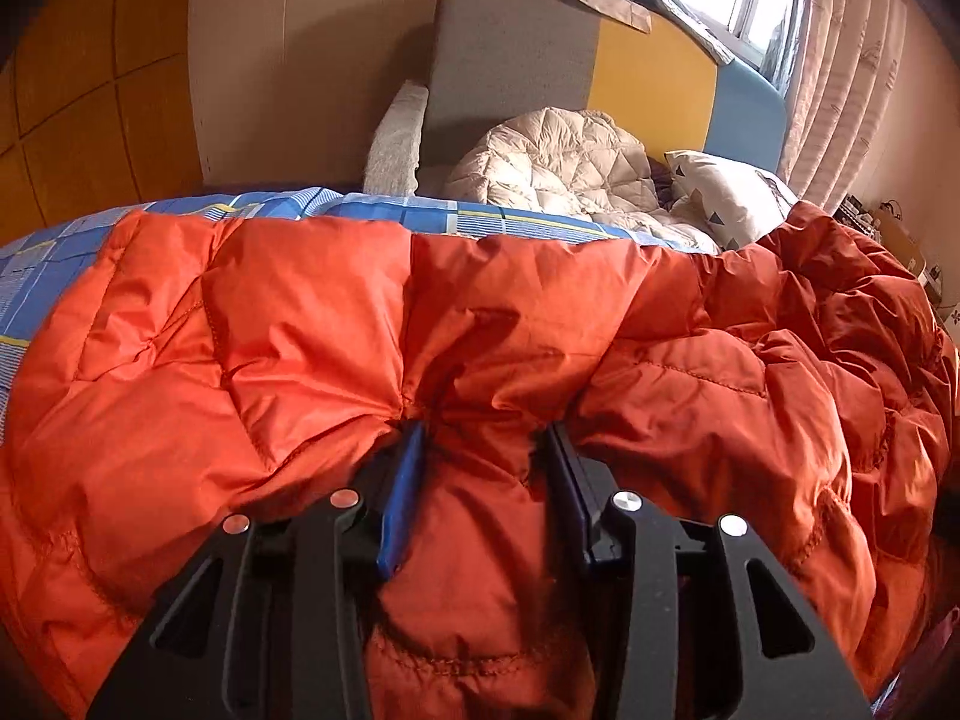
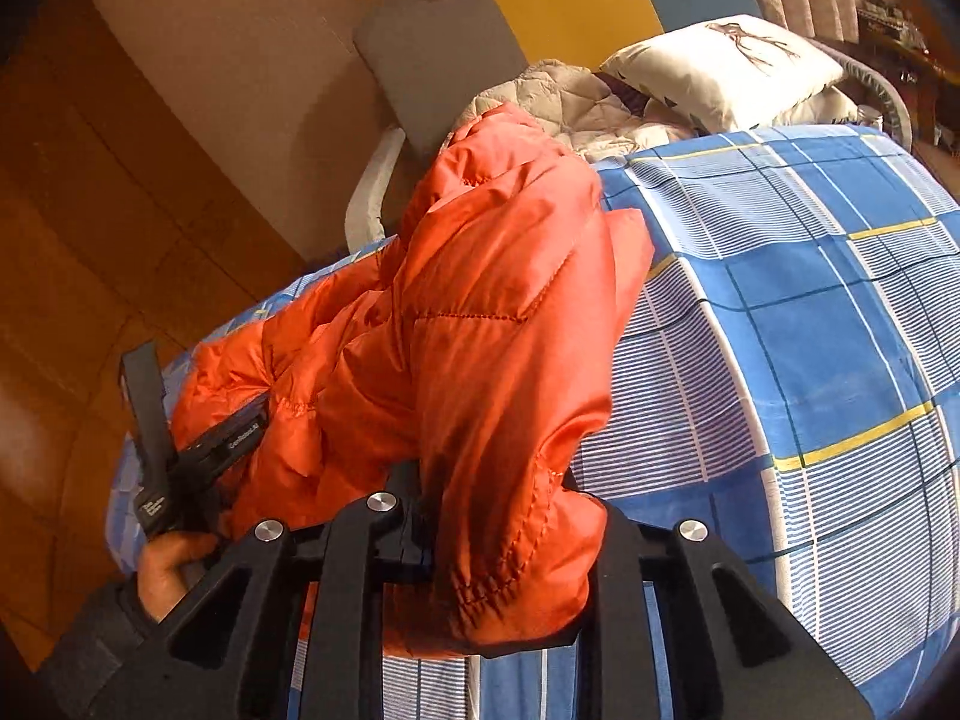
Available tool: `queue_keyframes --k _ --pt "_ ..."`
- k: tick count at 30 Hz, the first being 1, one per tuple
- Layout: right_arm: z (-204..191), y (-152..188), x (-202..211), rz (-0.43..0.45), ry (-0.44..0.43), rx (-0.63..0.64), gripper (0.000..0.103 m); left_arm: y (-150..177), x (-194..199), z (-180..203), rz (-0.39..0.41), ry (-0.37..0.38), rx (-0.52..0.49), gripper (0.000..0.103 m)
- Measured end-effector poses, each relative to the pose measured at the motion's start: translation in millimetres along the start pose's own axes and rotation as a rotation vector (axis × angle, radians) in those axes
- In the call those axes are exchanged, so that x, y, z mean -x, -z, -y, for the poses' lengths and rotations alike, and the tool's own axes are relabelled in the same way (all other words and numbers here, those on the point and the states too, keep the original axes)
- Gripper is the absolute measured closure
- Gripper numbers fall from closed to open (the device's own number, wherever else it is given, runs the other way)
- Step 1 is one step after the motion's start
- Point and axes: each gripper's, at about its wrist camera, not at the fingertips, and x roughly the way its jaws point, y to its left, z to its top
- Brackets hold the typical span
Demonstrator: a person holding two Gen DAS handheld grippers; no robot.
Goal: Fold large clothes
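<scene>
White lettering on the left gripper (image 2: 198, 450) body, seen from the right wrist view, reads roughly "GenRobot.AI"; a second label lower on its handle is too small to read. The orange jacket (image 1: 480, 324) lies on the bed (image 2: 810, 312), across its blue checked sheet. The left gripper (image 1: 480, 438) is clamped on a bunched fold at the jacket's near edge. The right gripper (image 2: 498, 480) pinches another part of the jacket, lifted above the bed, fabric draped over its fingers.

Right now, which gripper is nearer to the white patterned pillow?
Right, judging roughly. The right gripper lifts the orange jacket on the pillow's side; the left gripper clamps the jacket's far side.
</scene>
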Motion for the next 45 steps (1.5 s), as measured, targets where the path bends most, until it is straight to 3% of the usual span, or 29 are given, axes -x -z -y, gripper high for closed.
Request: queue_keyframes --k 9,14,23,30,34,40,42,45 --pt "-25 -11 -6 0.038 0.101 0.037 0.084 24 59 -40 0.039 -0.064 0.045 0.073" --pt "-58 -9 0 0.078 0.111 0.12 0.084 45 65 -55 0.034 -0.028 0.031 0.081" --pt "-126 1 4 0.11 0.062 0.261 0.085 52 50 -74 0.016 0.07 0.097 0.082" --pt "-190 22 -7 0.089 -0.002 0.37 0.086 53 49 -86 0.01 0.106 0.141 0.083" --pt "-207 30 -19 0.064 -0.022 0.383 0.086 50 64 -103 0.028 0.114 0.2 0.083" --pt "-216 34 -22 0.071 -0.013 0.387 0.086 57 106 -149 0.126 0.007 0.281 0.084" --pt "-215 35 -21 0.08 -0.005 0.386 0.087 66 106 -172 0.111 -0.04 0.32 0.085" --pt "-217 38 -17 0.092 -0.001 0.4 0.087 74 90 -194 0.068 -0.019 0.349 0.089"
